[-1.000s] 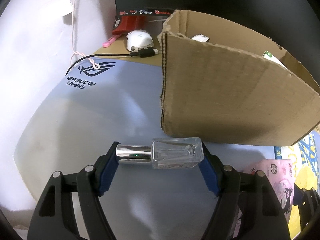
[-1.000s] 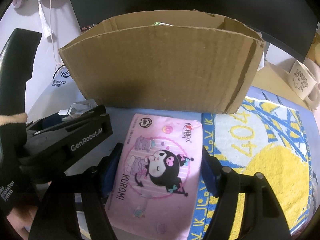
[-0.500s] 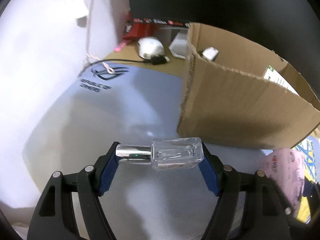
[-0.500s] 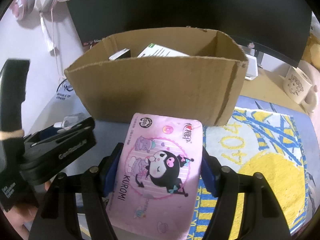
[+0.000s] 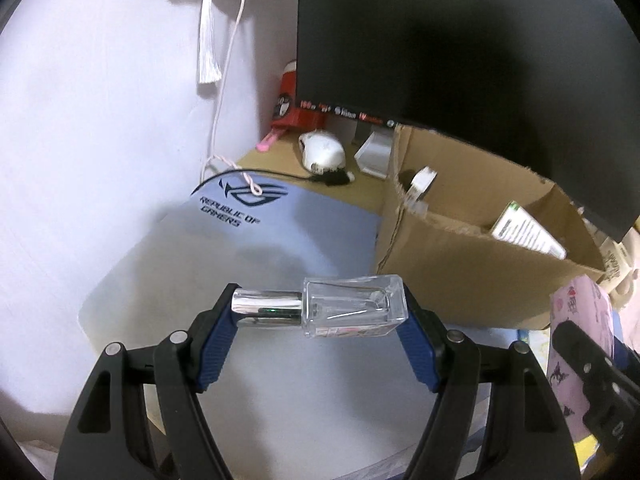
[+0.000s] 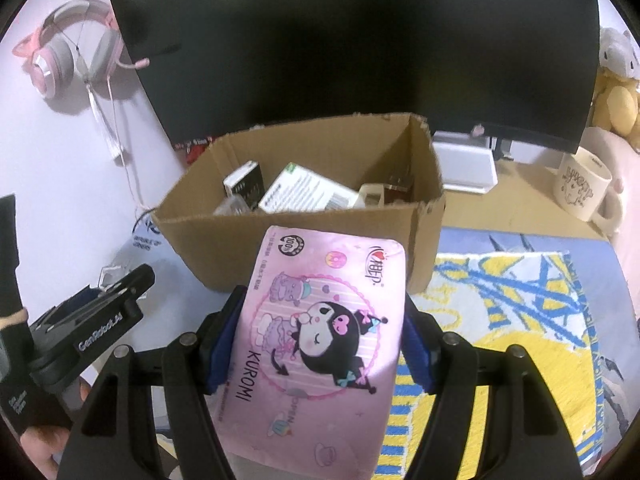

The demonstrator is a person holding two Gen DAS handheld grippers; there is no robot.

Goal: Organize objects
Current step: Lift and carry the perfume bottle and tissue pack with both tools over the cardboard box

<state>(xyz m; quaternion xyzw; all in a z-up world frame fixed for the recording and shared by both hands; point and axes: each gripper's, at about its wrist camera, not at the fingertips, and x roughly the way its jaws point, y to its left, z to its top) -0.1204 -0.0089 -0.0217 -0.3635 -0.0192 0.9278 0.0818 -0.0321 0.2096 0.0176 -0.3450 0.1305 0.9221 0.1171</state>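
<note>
Glass bottle (image 5: 352, 306) lies crosswise, clamped in the left hand-held gripper (image 5: 320, 320).

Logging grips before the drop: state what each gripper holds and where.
Left gripper clamps a clear glass perfume bottle end to end, silver cap to base. Right gripper pinches a pink Kuromi tissue pack by its long sides.

Behind my workspace, a dark monitor (image 6: 352, 40) fills the back of the desk, pink cat-ear headphones (image 6: 60, 60) hanging on the wall to its left. A white mouse (image 5: 322, 154) lies past the grey desk mat (image 5: 248, 240). A cream mug (image 6: 586, 184) stands beside a yellow-and-blue rug (image 6: 520, 320), plush toys (image 6: 616, 80) behind.
</note>
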